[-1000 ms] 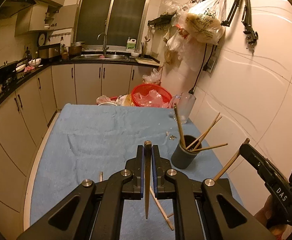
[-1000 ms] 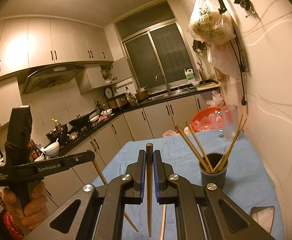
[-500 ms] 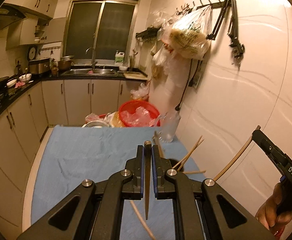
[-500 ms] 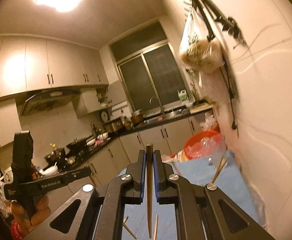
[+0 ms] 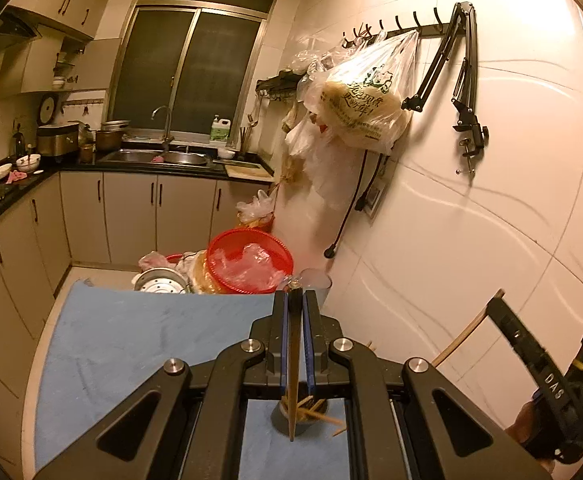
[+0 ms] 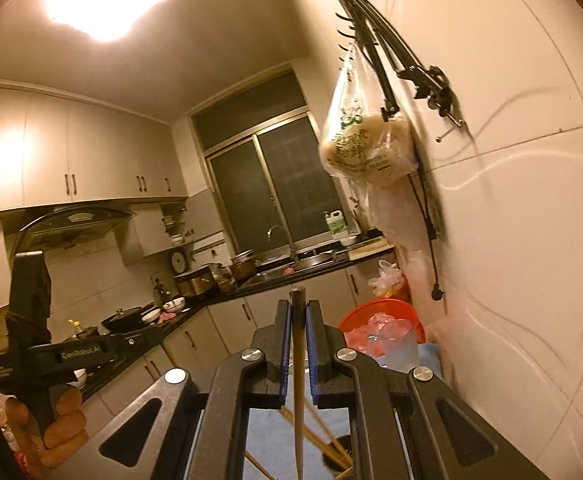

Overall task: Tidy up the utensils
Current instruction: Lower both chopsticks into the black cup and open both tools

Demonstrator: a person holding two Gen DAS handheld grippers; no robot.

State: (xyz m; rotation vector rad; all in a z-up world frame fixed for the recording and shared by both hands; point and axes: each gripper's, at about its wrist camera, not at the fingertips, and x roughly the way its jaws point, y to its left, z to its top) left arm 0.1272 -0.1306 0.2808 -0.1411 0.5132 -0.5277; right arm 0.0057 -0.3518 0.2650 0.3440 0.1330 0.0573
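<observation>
Left wrist view: chopstick (image 5: 294, 364) clamped between left fingers (image 5: 282, 344); right fingers (image 6: 285, 348) likewise clamping another chopstick (image 6: 299, 384).

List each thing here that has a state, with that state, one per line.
left gripper: shut on a chopstick, above the cup
left chopstick: clamped, tip pointing down at the cup
right gripper: shut on a chopstick
right chopstick: clamped, pointing down
cup: upright, holding several chopsticks
red basket: holds clear plastic
</observation>
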